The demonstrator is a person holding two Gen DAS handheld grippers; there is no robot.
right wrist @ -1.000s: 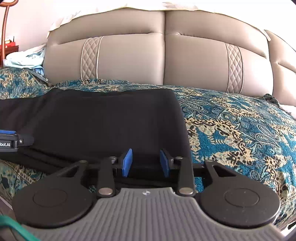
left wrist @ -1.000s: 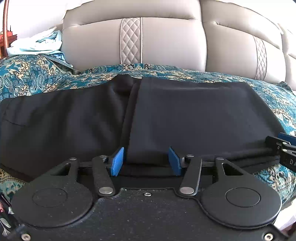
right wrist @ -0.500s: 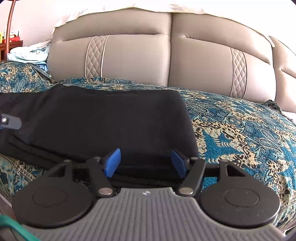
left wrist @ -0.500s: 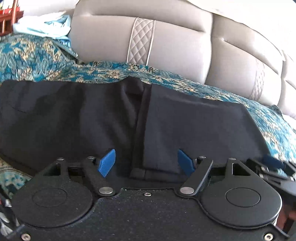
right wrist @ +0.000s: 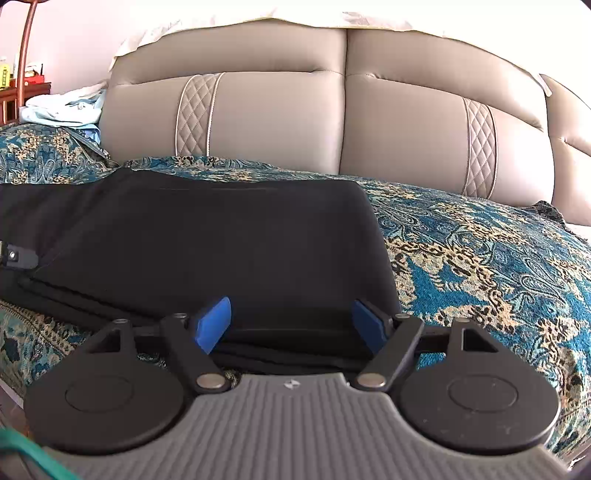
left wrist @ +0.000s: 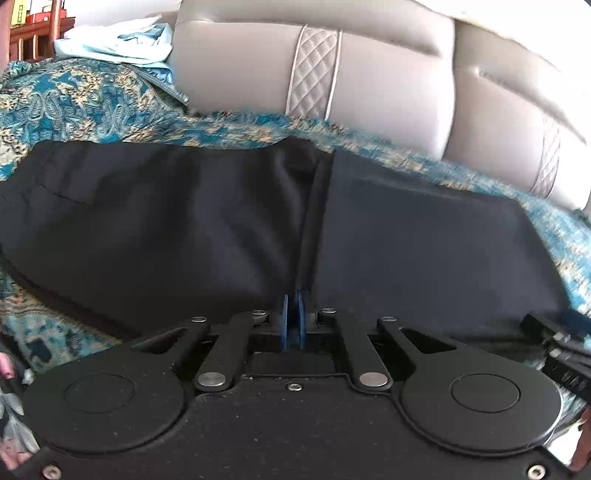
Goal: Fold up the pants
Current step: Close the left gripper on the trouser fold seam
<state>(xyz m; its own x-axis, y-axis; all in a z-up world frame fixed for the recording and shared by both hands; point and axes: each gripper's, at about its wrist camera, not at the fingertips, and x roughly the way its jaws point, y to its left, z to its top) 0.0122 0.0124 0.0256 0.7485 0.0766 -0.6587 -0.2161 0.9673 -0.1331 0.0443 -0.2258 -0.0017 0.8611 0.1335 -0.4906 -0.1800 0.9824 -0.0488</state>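
Observation:
Black pants lie flat across the patterned bedspread, one part folded over the other with the folded edge running down the middle. My left gripper sits at the near end of that folded edge, its blue pads shut on the dark cloth. In the right wrist view the folded end of the pants lies in front of my right gripper. Its jaws are opening wide; the pants' near edge lies between the blue fingertips and they do not press on it. The right gripper's tip shows at the left view's right edge.
A padded beige headboard stands behind the bed. The teal and gold bedspread lies bare to the right of the pants. Light blue clothes are heaped at the far left beside wooden furniture.
The left gripper's jaws widened, then closed on the pants' folded edge as the gripper shifted and rolled. The right gripper's jaws spread wider and it stayed in place.

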